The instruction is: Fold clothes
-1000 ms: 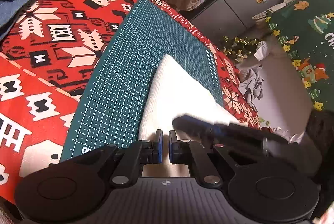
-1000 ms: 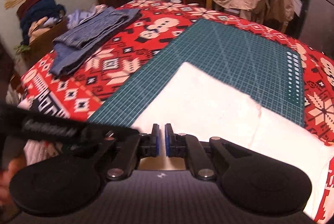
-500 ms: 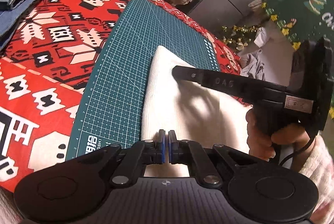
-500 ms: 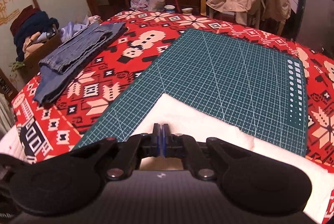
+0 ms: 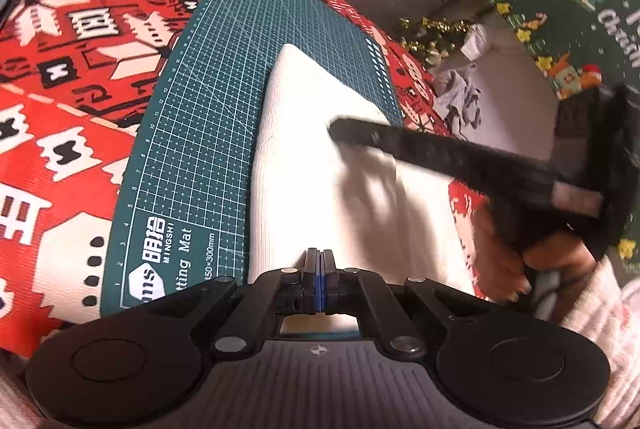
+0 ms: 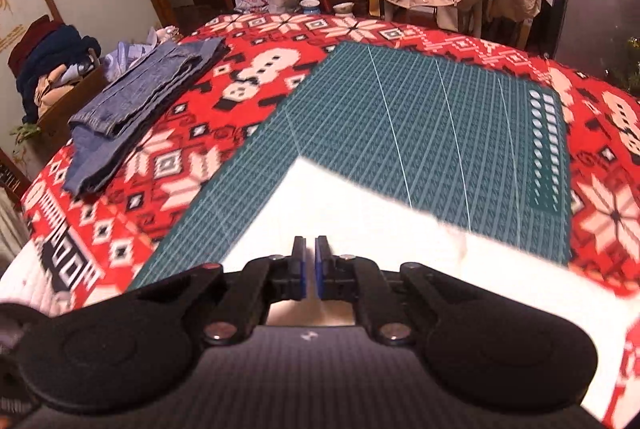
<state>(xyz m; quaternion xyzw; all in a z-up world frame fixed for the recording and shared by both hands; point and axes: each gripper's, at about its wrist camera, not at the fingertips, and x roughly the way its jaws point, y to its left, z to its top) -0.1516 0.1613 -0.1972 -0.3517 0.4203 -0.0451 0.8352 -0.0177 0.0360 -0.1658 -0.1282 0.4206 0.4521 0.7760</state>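
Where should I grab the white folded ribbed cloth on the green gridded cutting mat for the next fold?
Probably the far corner of the white folded ribbed cloth: it lies flat on the green cutting mat with bare mat on both sides, so come from the far side, low, pinching the corner's thick edge.

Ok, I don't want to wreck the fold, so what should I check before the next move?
1. White cloth lies folded, mostly on the green mat: ok.
2. Left claw shut, nothing pinched: ok.
3. Right claw has just been opening, narrow gap, nothing between: ok.
4. Right claw's tip clear of the cloth: cannot tell, blurred.
5. Jeans lie apart from the mat: ok.
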